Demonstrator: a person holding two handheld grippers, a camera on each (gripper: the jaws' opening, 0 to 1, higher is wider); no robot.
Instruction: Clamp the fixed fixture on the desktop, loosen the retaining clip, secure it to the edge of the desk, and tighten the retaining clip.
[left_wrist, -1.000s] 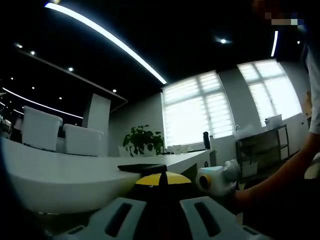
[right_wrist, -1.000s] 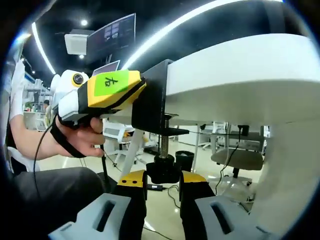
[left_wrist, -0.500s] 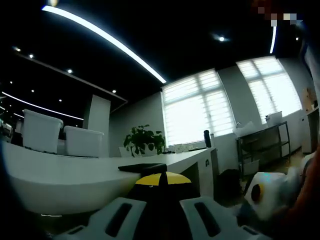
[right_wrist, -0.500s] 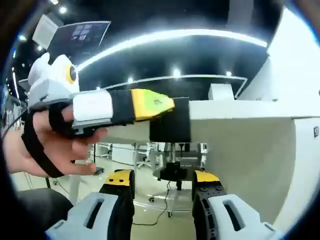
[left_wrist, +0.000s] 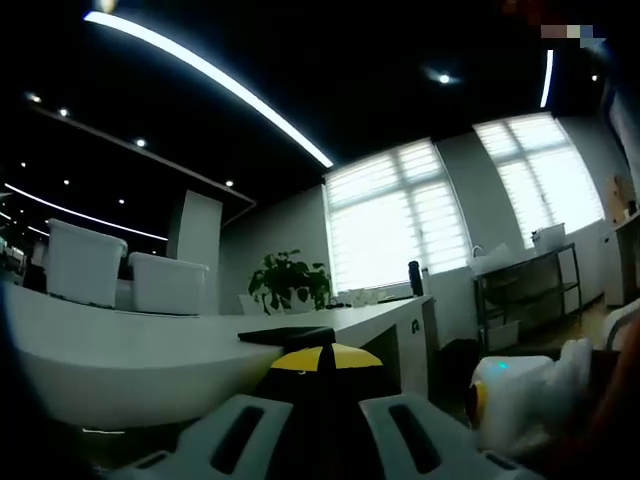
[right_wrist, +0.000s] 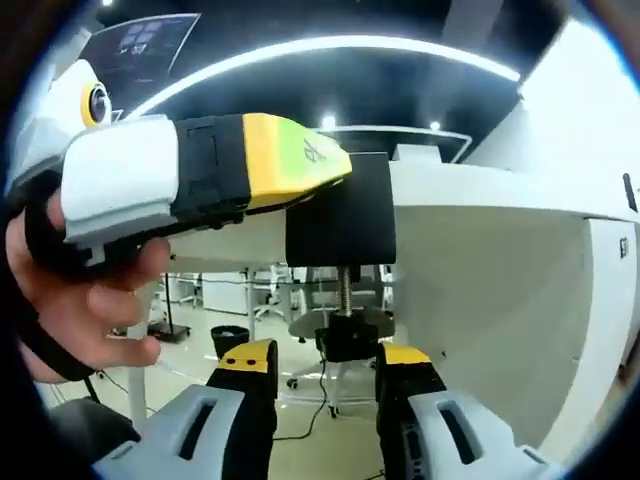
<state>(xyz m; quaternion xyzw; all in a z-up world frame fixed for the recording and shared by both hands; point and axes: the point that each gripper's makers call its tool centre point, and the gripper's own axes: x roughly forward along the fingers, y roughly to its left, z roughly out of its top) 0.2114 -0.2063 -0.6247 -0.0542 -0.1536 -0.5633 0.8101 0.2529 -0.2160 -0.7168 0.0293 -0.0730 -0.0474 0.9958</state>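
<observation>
A potted plant stands before bright blinded windows, white bins nearby.

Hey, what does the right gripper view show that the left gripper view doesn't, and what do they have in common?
The right gripper view looks from under the desk: the clamp's threaded screw, its black knob between the right gripper tips, and a hand holding the left gripper.

The left gripper view looks along the desktop: windows, a plant, white bins.

Both show the white desk and the black clamp.

ceiling: dark, long white light strips | wall: tall bright blinded windows | worktop: white curved, green potted plant
</observation>
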